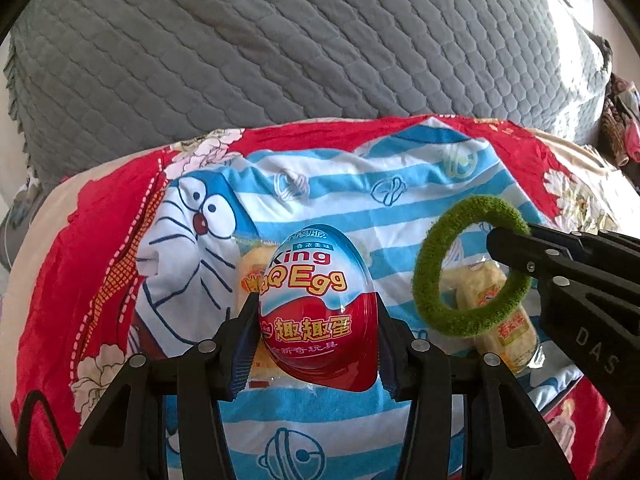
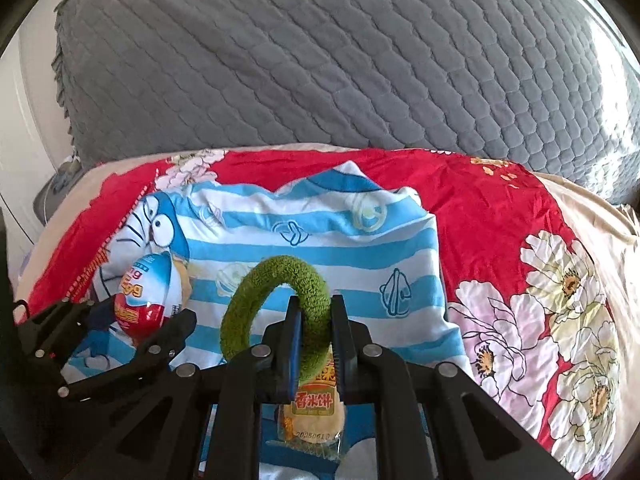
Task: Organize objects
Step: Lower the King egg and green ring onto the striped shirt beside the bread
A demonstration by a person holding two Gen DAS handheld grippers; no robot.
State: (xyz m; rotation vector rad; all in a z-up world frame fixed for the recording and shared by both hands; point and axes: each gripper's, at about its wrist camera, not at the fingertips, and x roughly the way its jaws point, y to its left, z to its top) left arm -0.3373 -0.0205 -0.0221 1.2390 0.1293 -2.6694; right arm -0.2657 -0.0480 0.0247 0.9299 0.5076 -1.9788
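A toy egg (image 1: 318, 304) is clamped in the left claw (image 1: 318, 344), and a green fuzzy ring (image 2: 276, 312) is pinched by the fully closed right claw (image 2: 314, 344), both above the striped cloth (image 2: 320, 240) mid-bed. The glossy egg could slip, or rice-cracker packets (image 2: 316, 412) beneath could be crushed.

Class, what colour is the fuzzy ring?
Green; the fuzzy ring shows best in the right wrist view.

Daylight's pouring in from the upper right in both views, blowing out that end of the grey quilted cover (image 1: 304, 40). Colours are bright and the middle is sharp. Heavy fisheye bending, dark vignette in the corners, soft shadows under the fingers (image 1: 248, 320).
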